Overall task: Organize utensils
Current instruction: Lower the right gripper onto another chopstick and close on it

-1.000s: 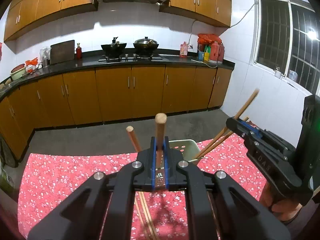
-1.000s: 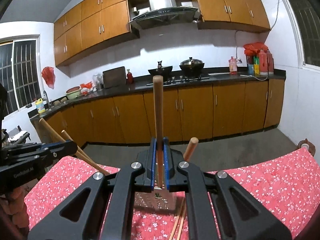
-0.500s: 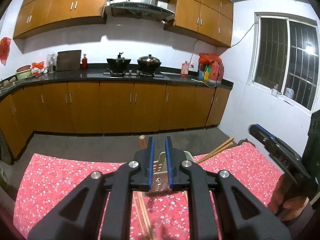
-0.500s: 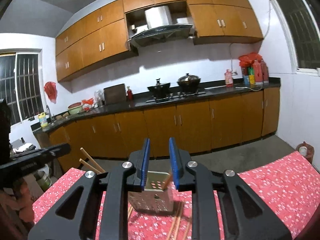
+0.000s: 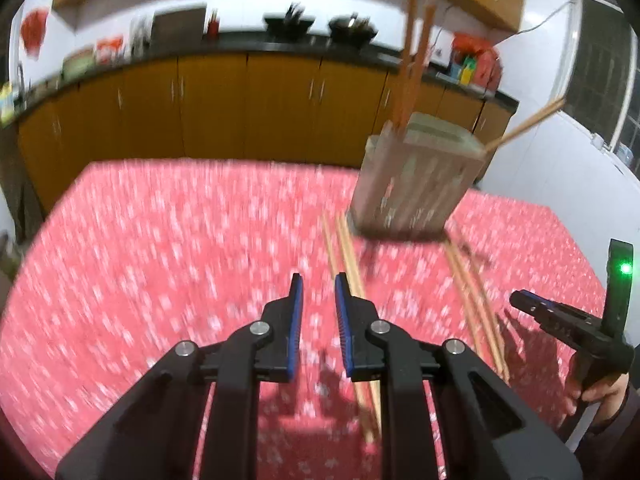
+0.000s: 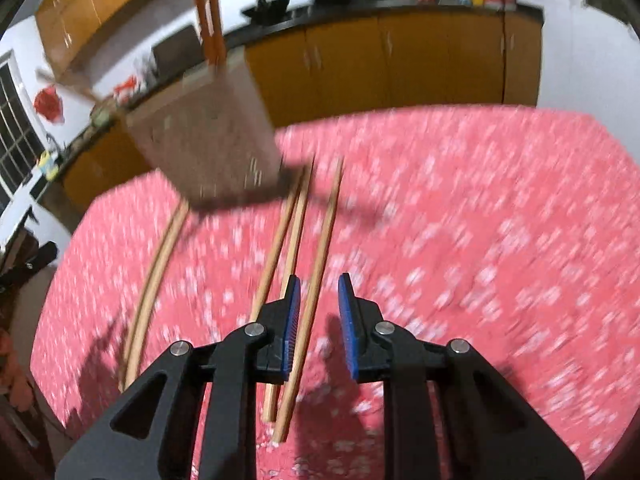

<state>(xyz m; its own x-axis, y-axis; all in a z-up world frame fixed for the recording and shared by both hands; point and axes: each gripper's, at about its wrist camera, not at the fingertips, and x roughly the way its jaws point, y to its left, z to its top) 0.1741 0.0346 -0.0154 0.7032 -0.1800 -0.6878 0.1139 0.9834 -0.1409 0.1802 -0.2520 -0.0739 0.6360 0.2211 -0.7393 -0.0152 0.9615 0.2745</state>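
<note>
A perforated grey utensil holder stands on the red flowered tablecloth with several wooden chopsticks upright in it. More chopsticks lie on the cloth in front of it. My left gripper hovers low just left of that pair, its jaws opening and empty. In the right wrist view the holder is at upper left. My right gripper is open over loose chopsticks; one runs under the gap by the left finger, and the pads do not press on it.
A second pair of chopsticks lies to the right, near the right gripper and the hand holding it. Two curved-looking sticks lie left of the holder. Kitchen cabinets and a counter run behind the table.
Each gripper was shut on a chopstick held above the holder. Both let go, the chopsticks now stand in the holder, and both grippers have dropped towards the cloth with jaws apart.
</note>
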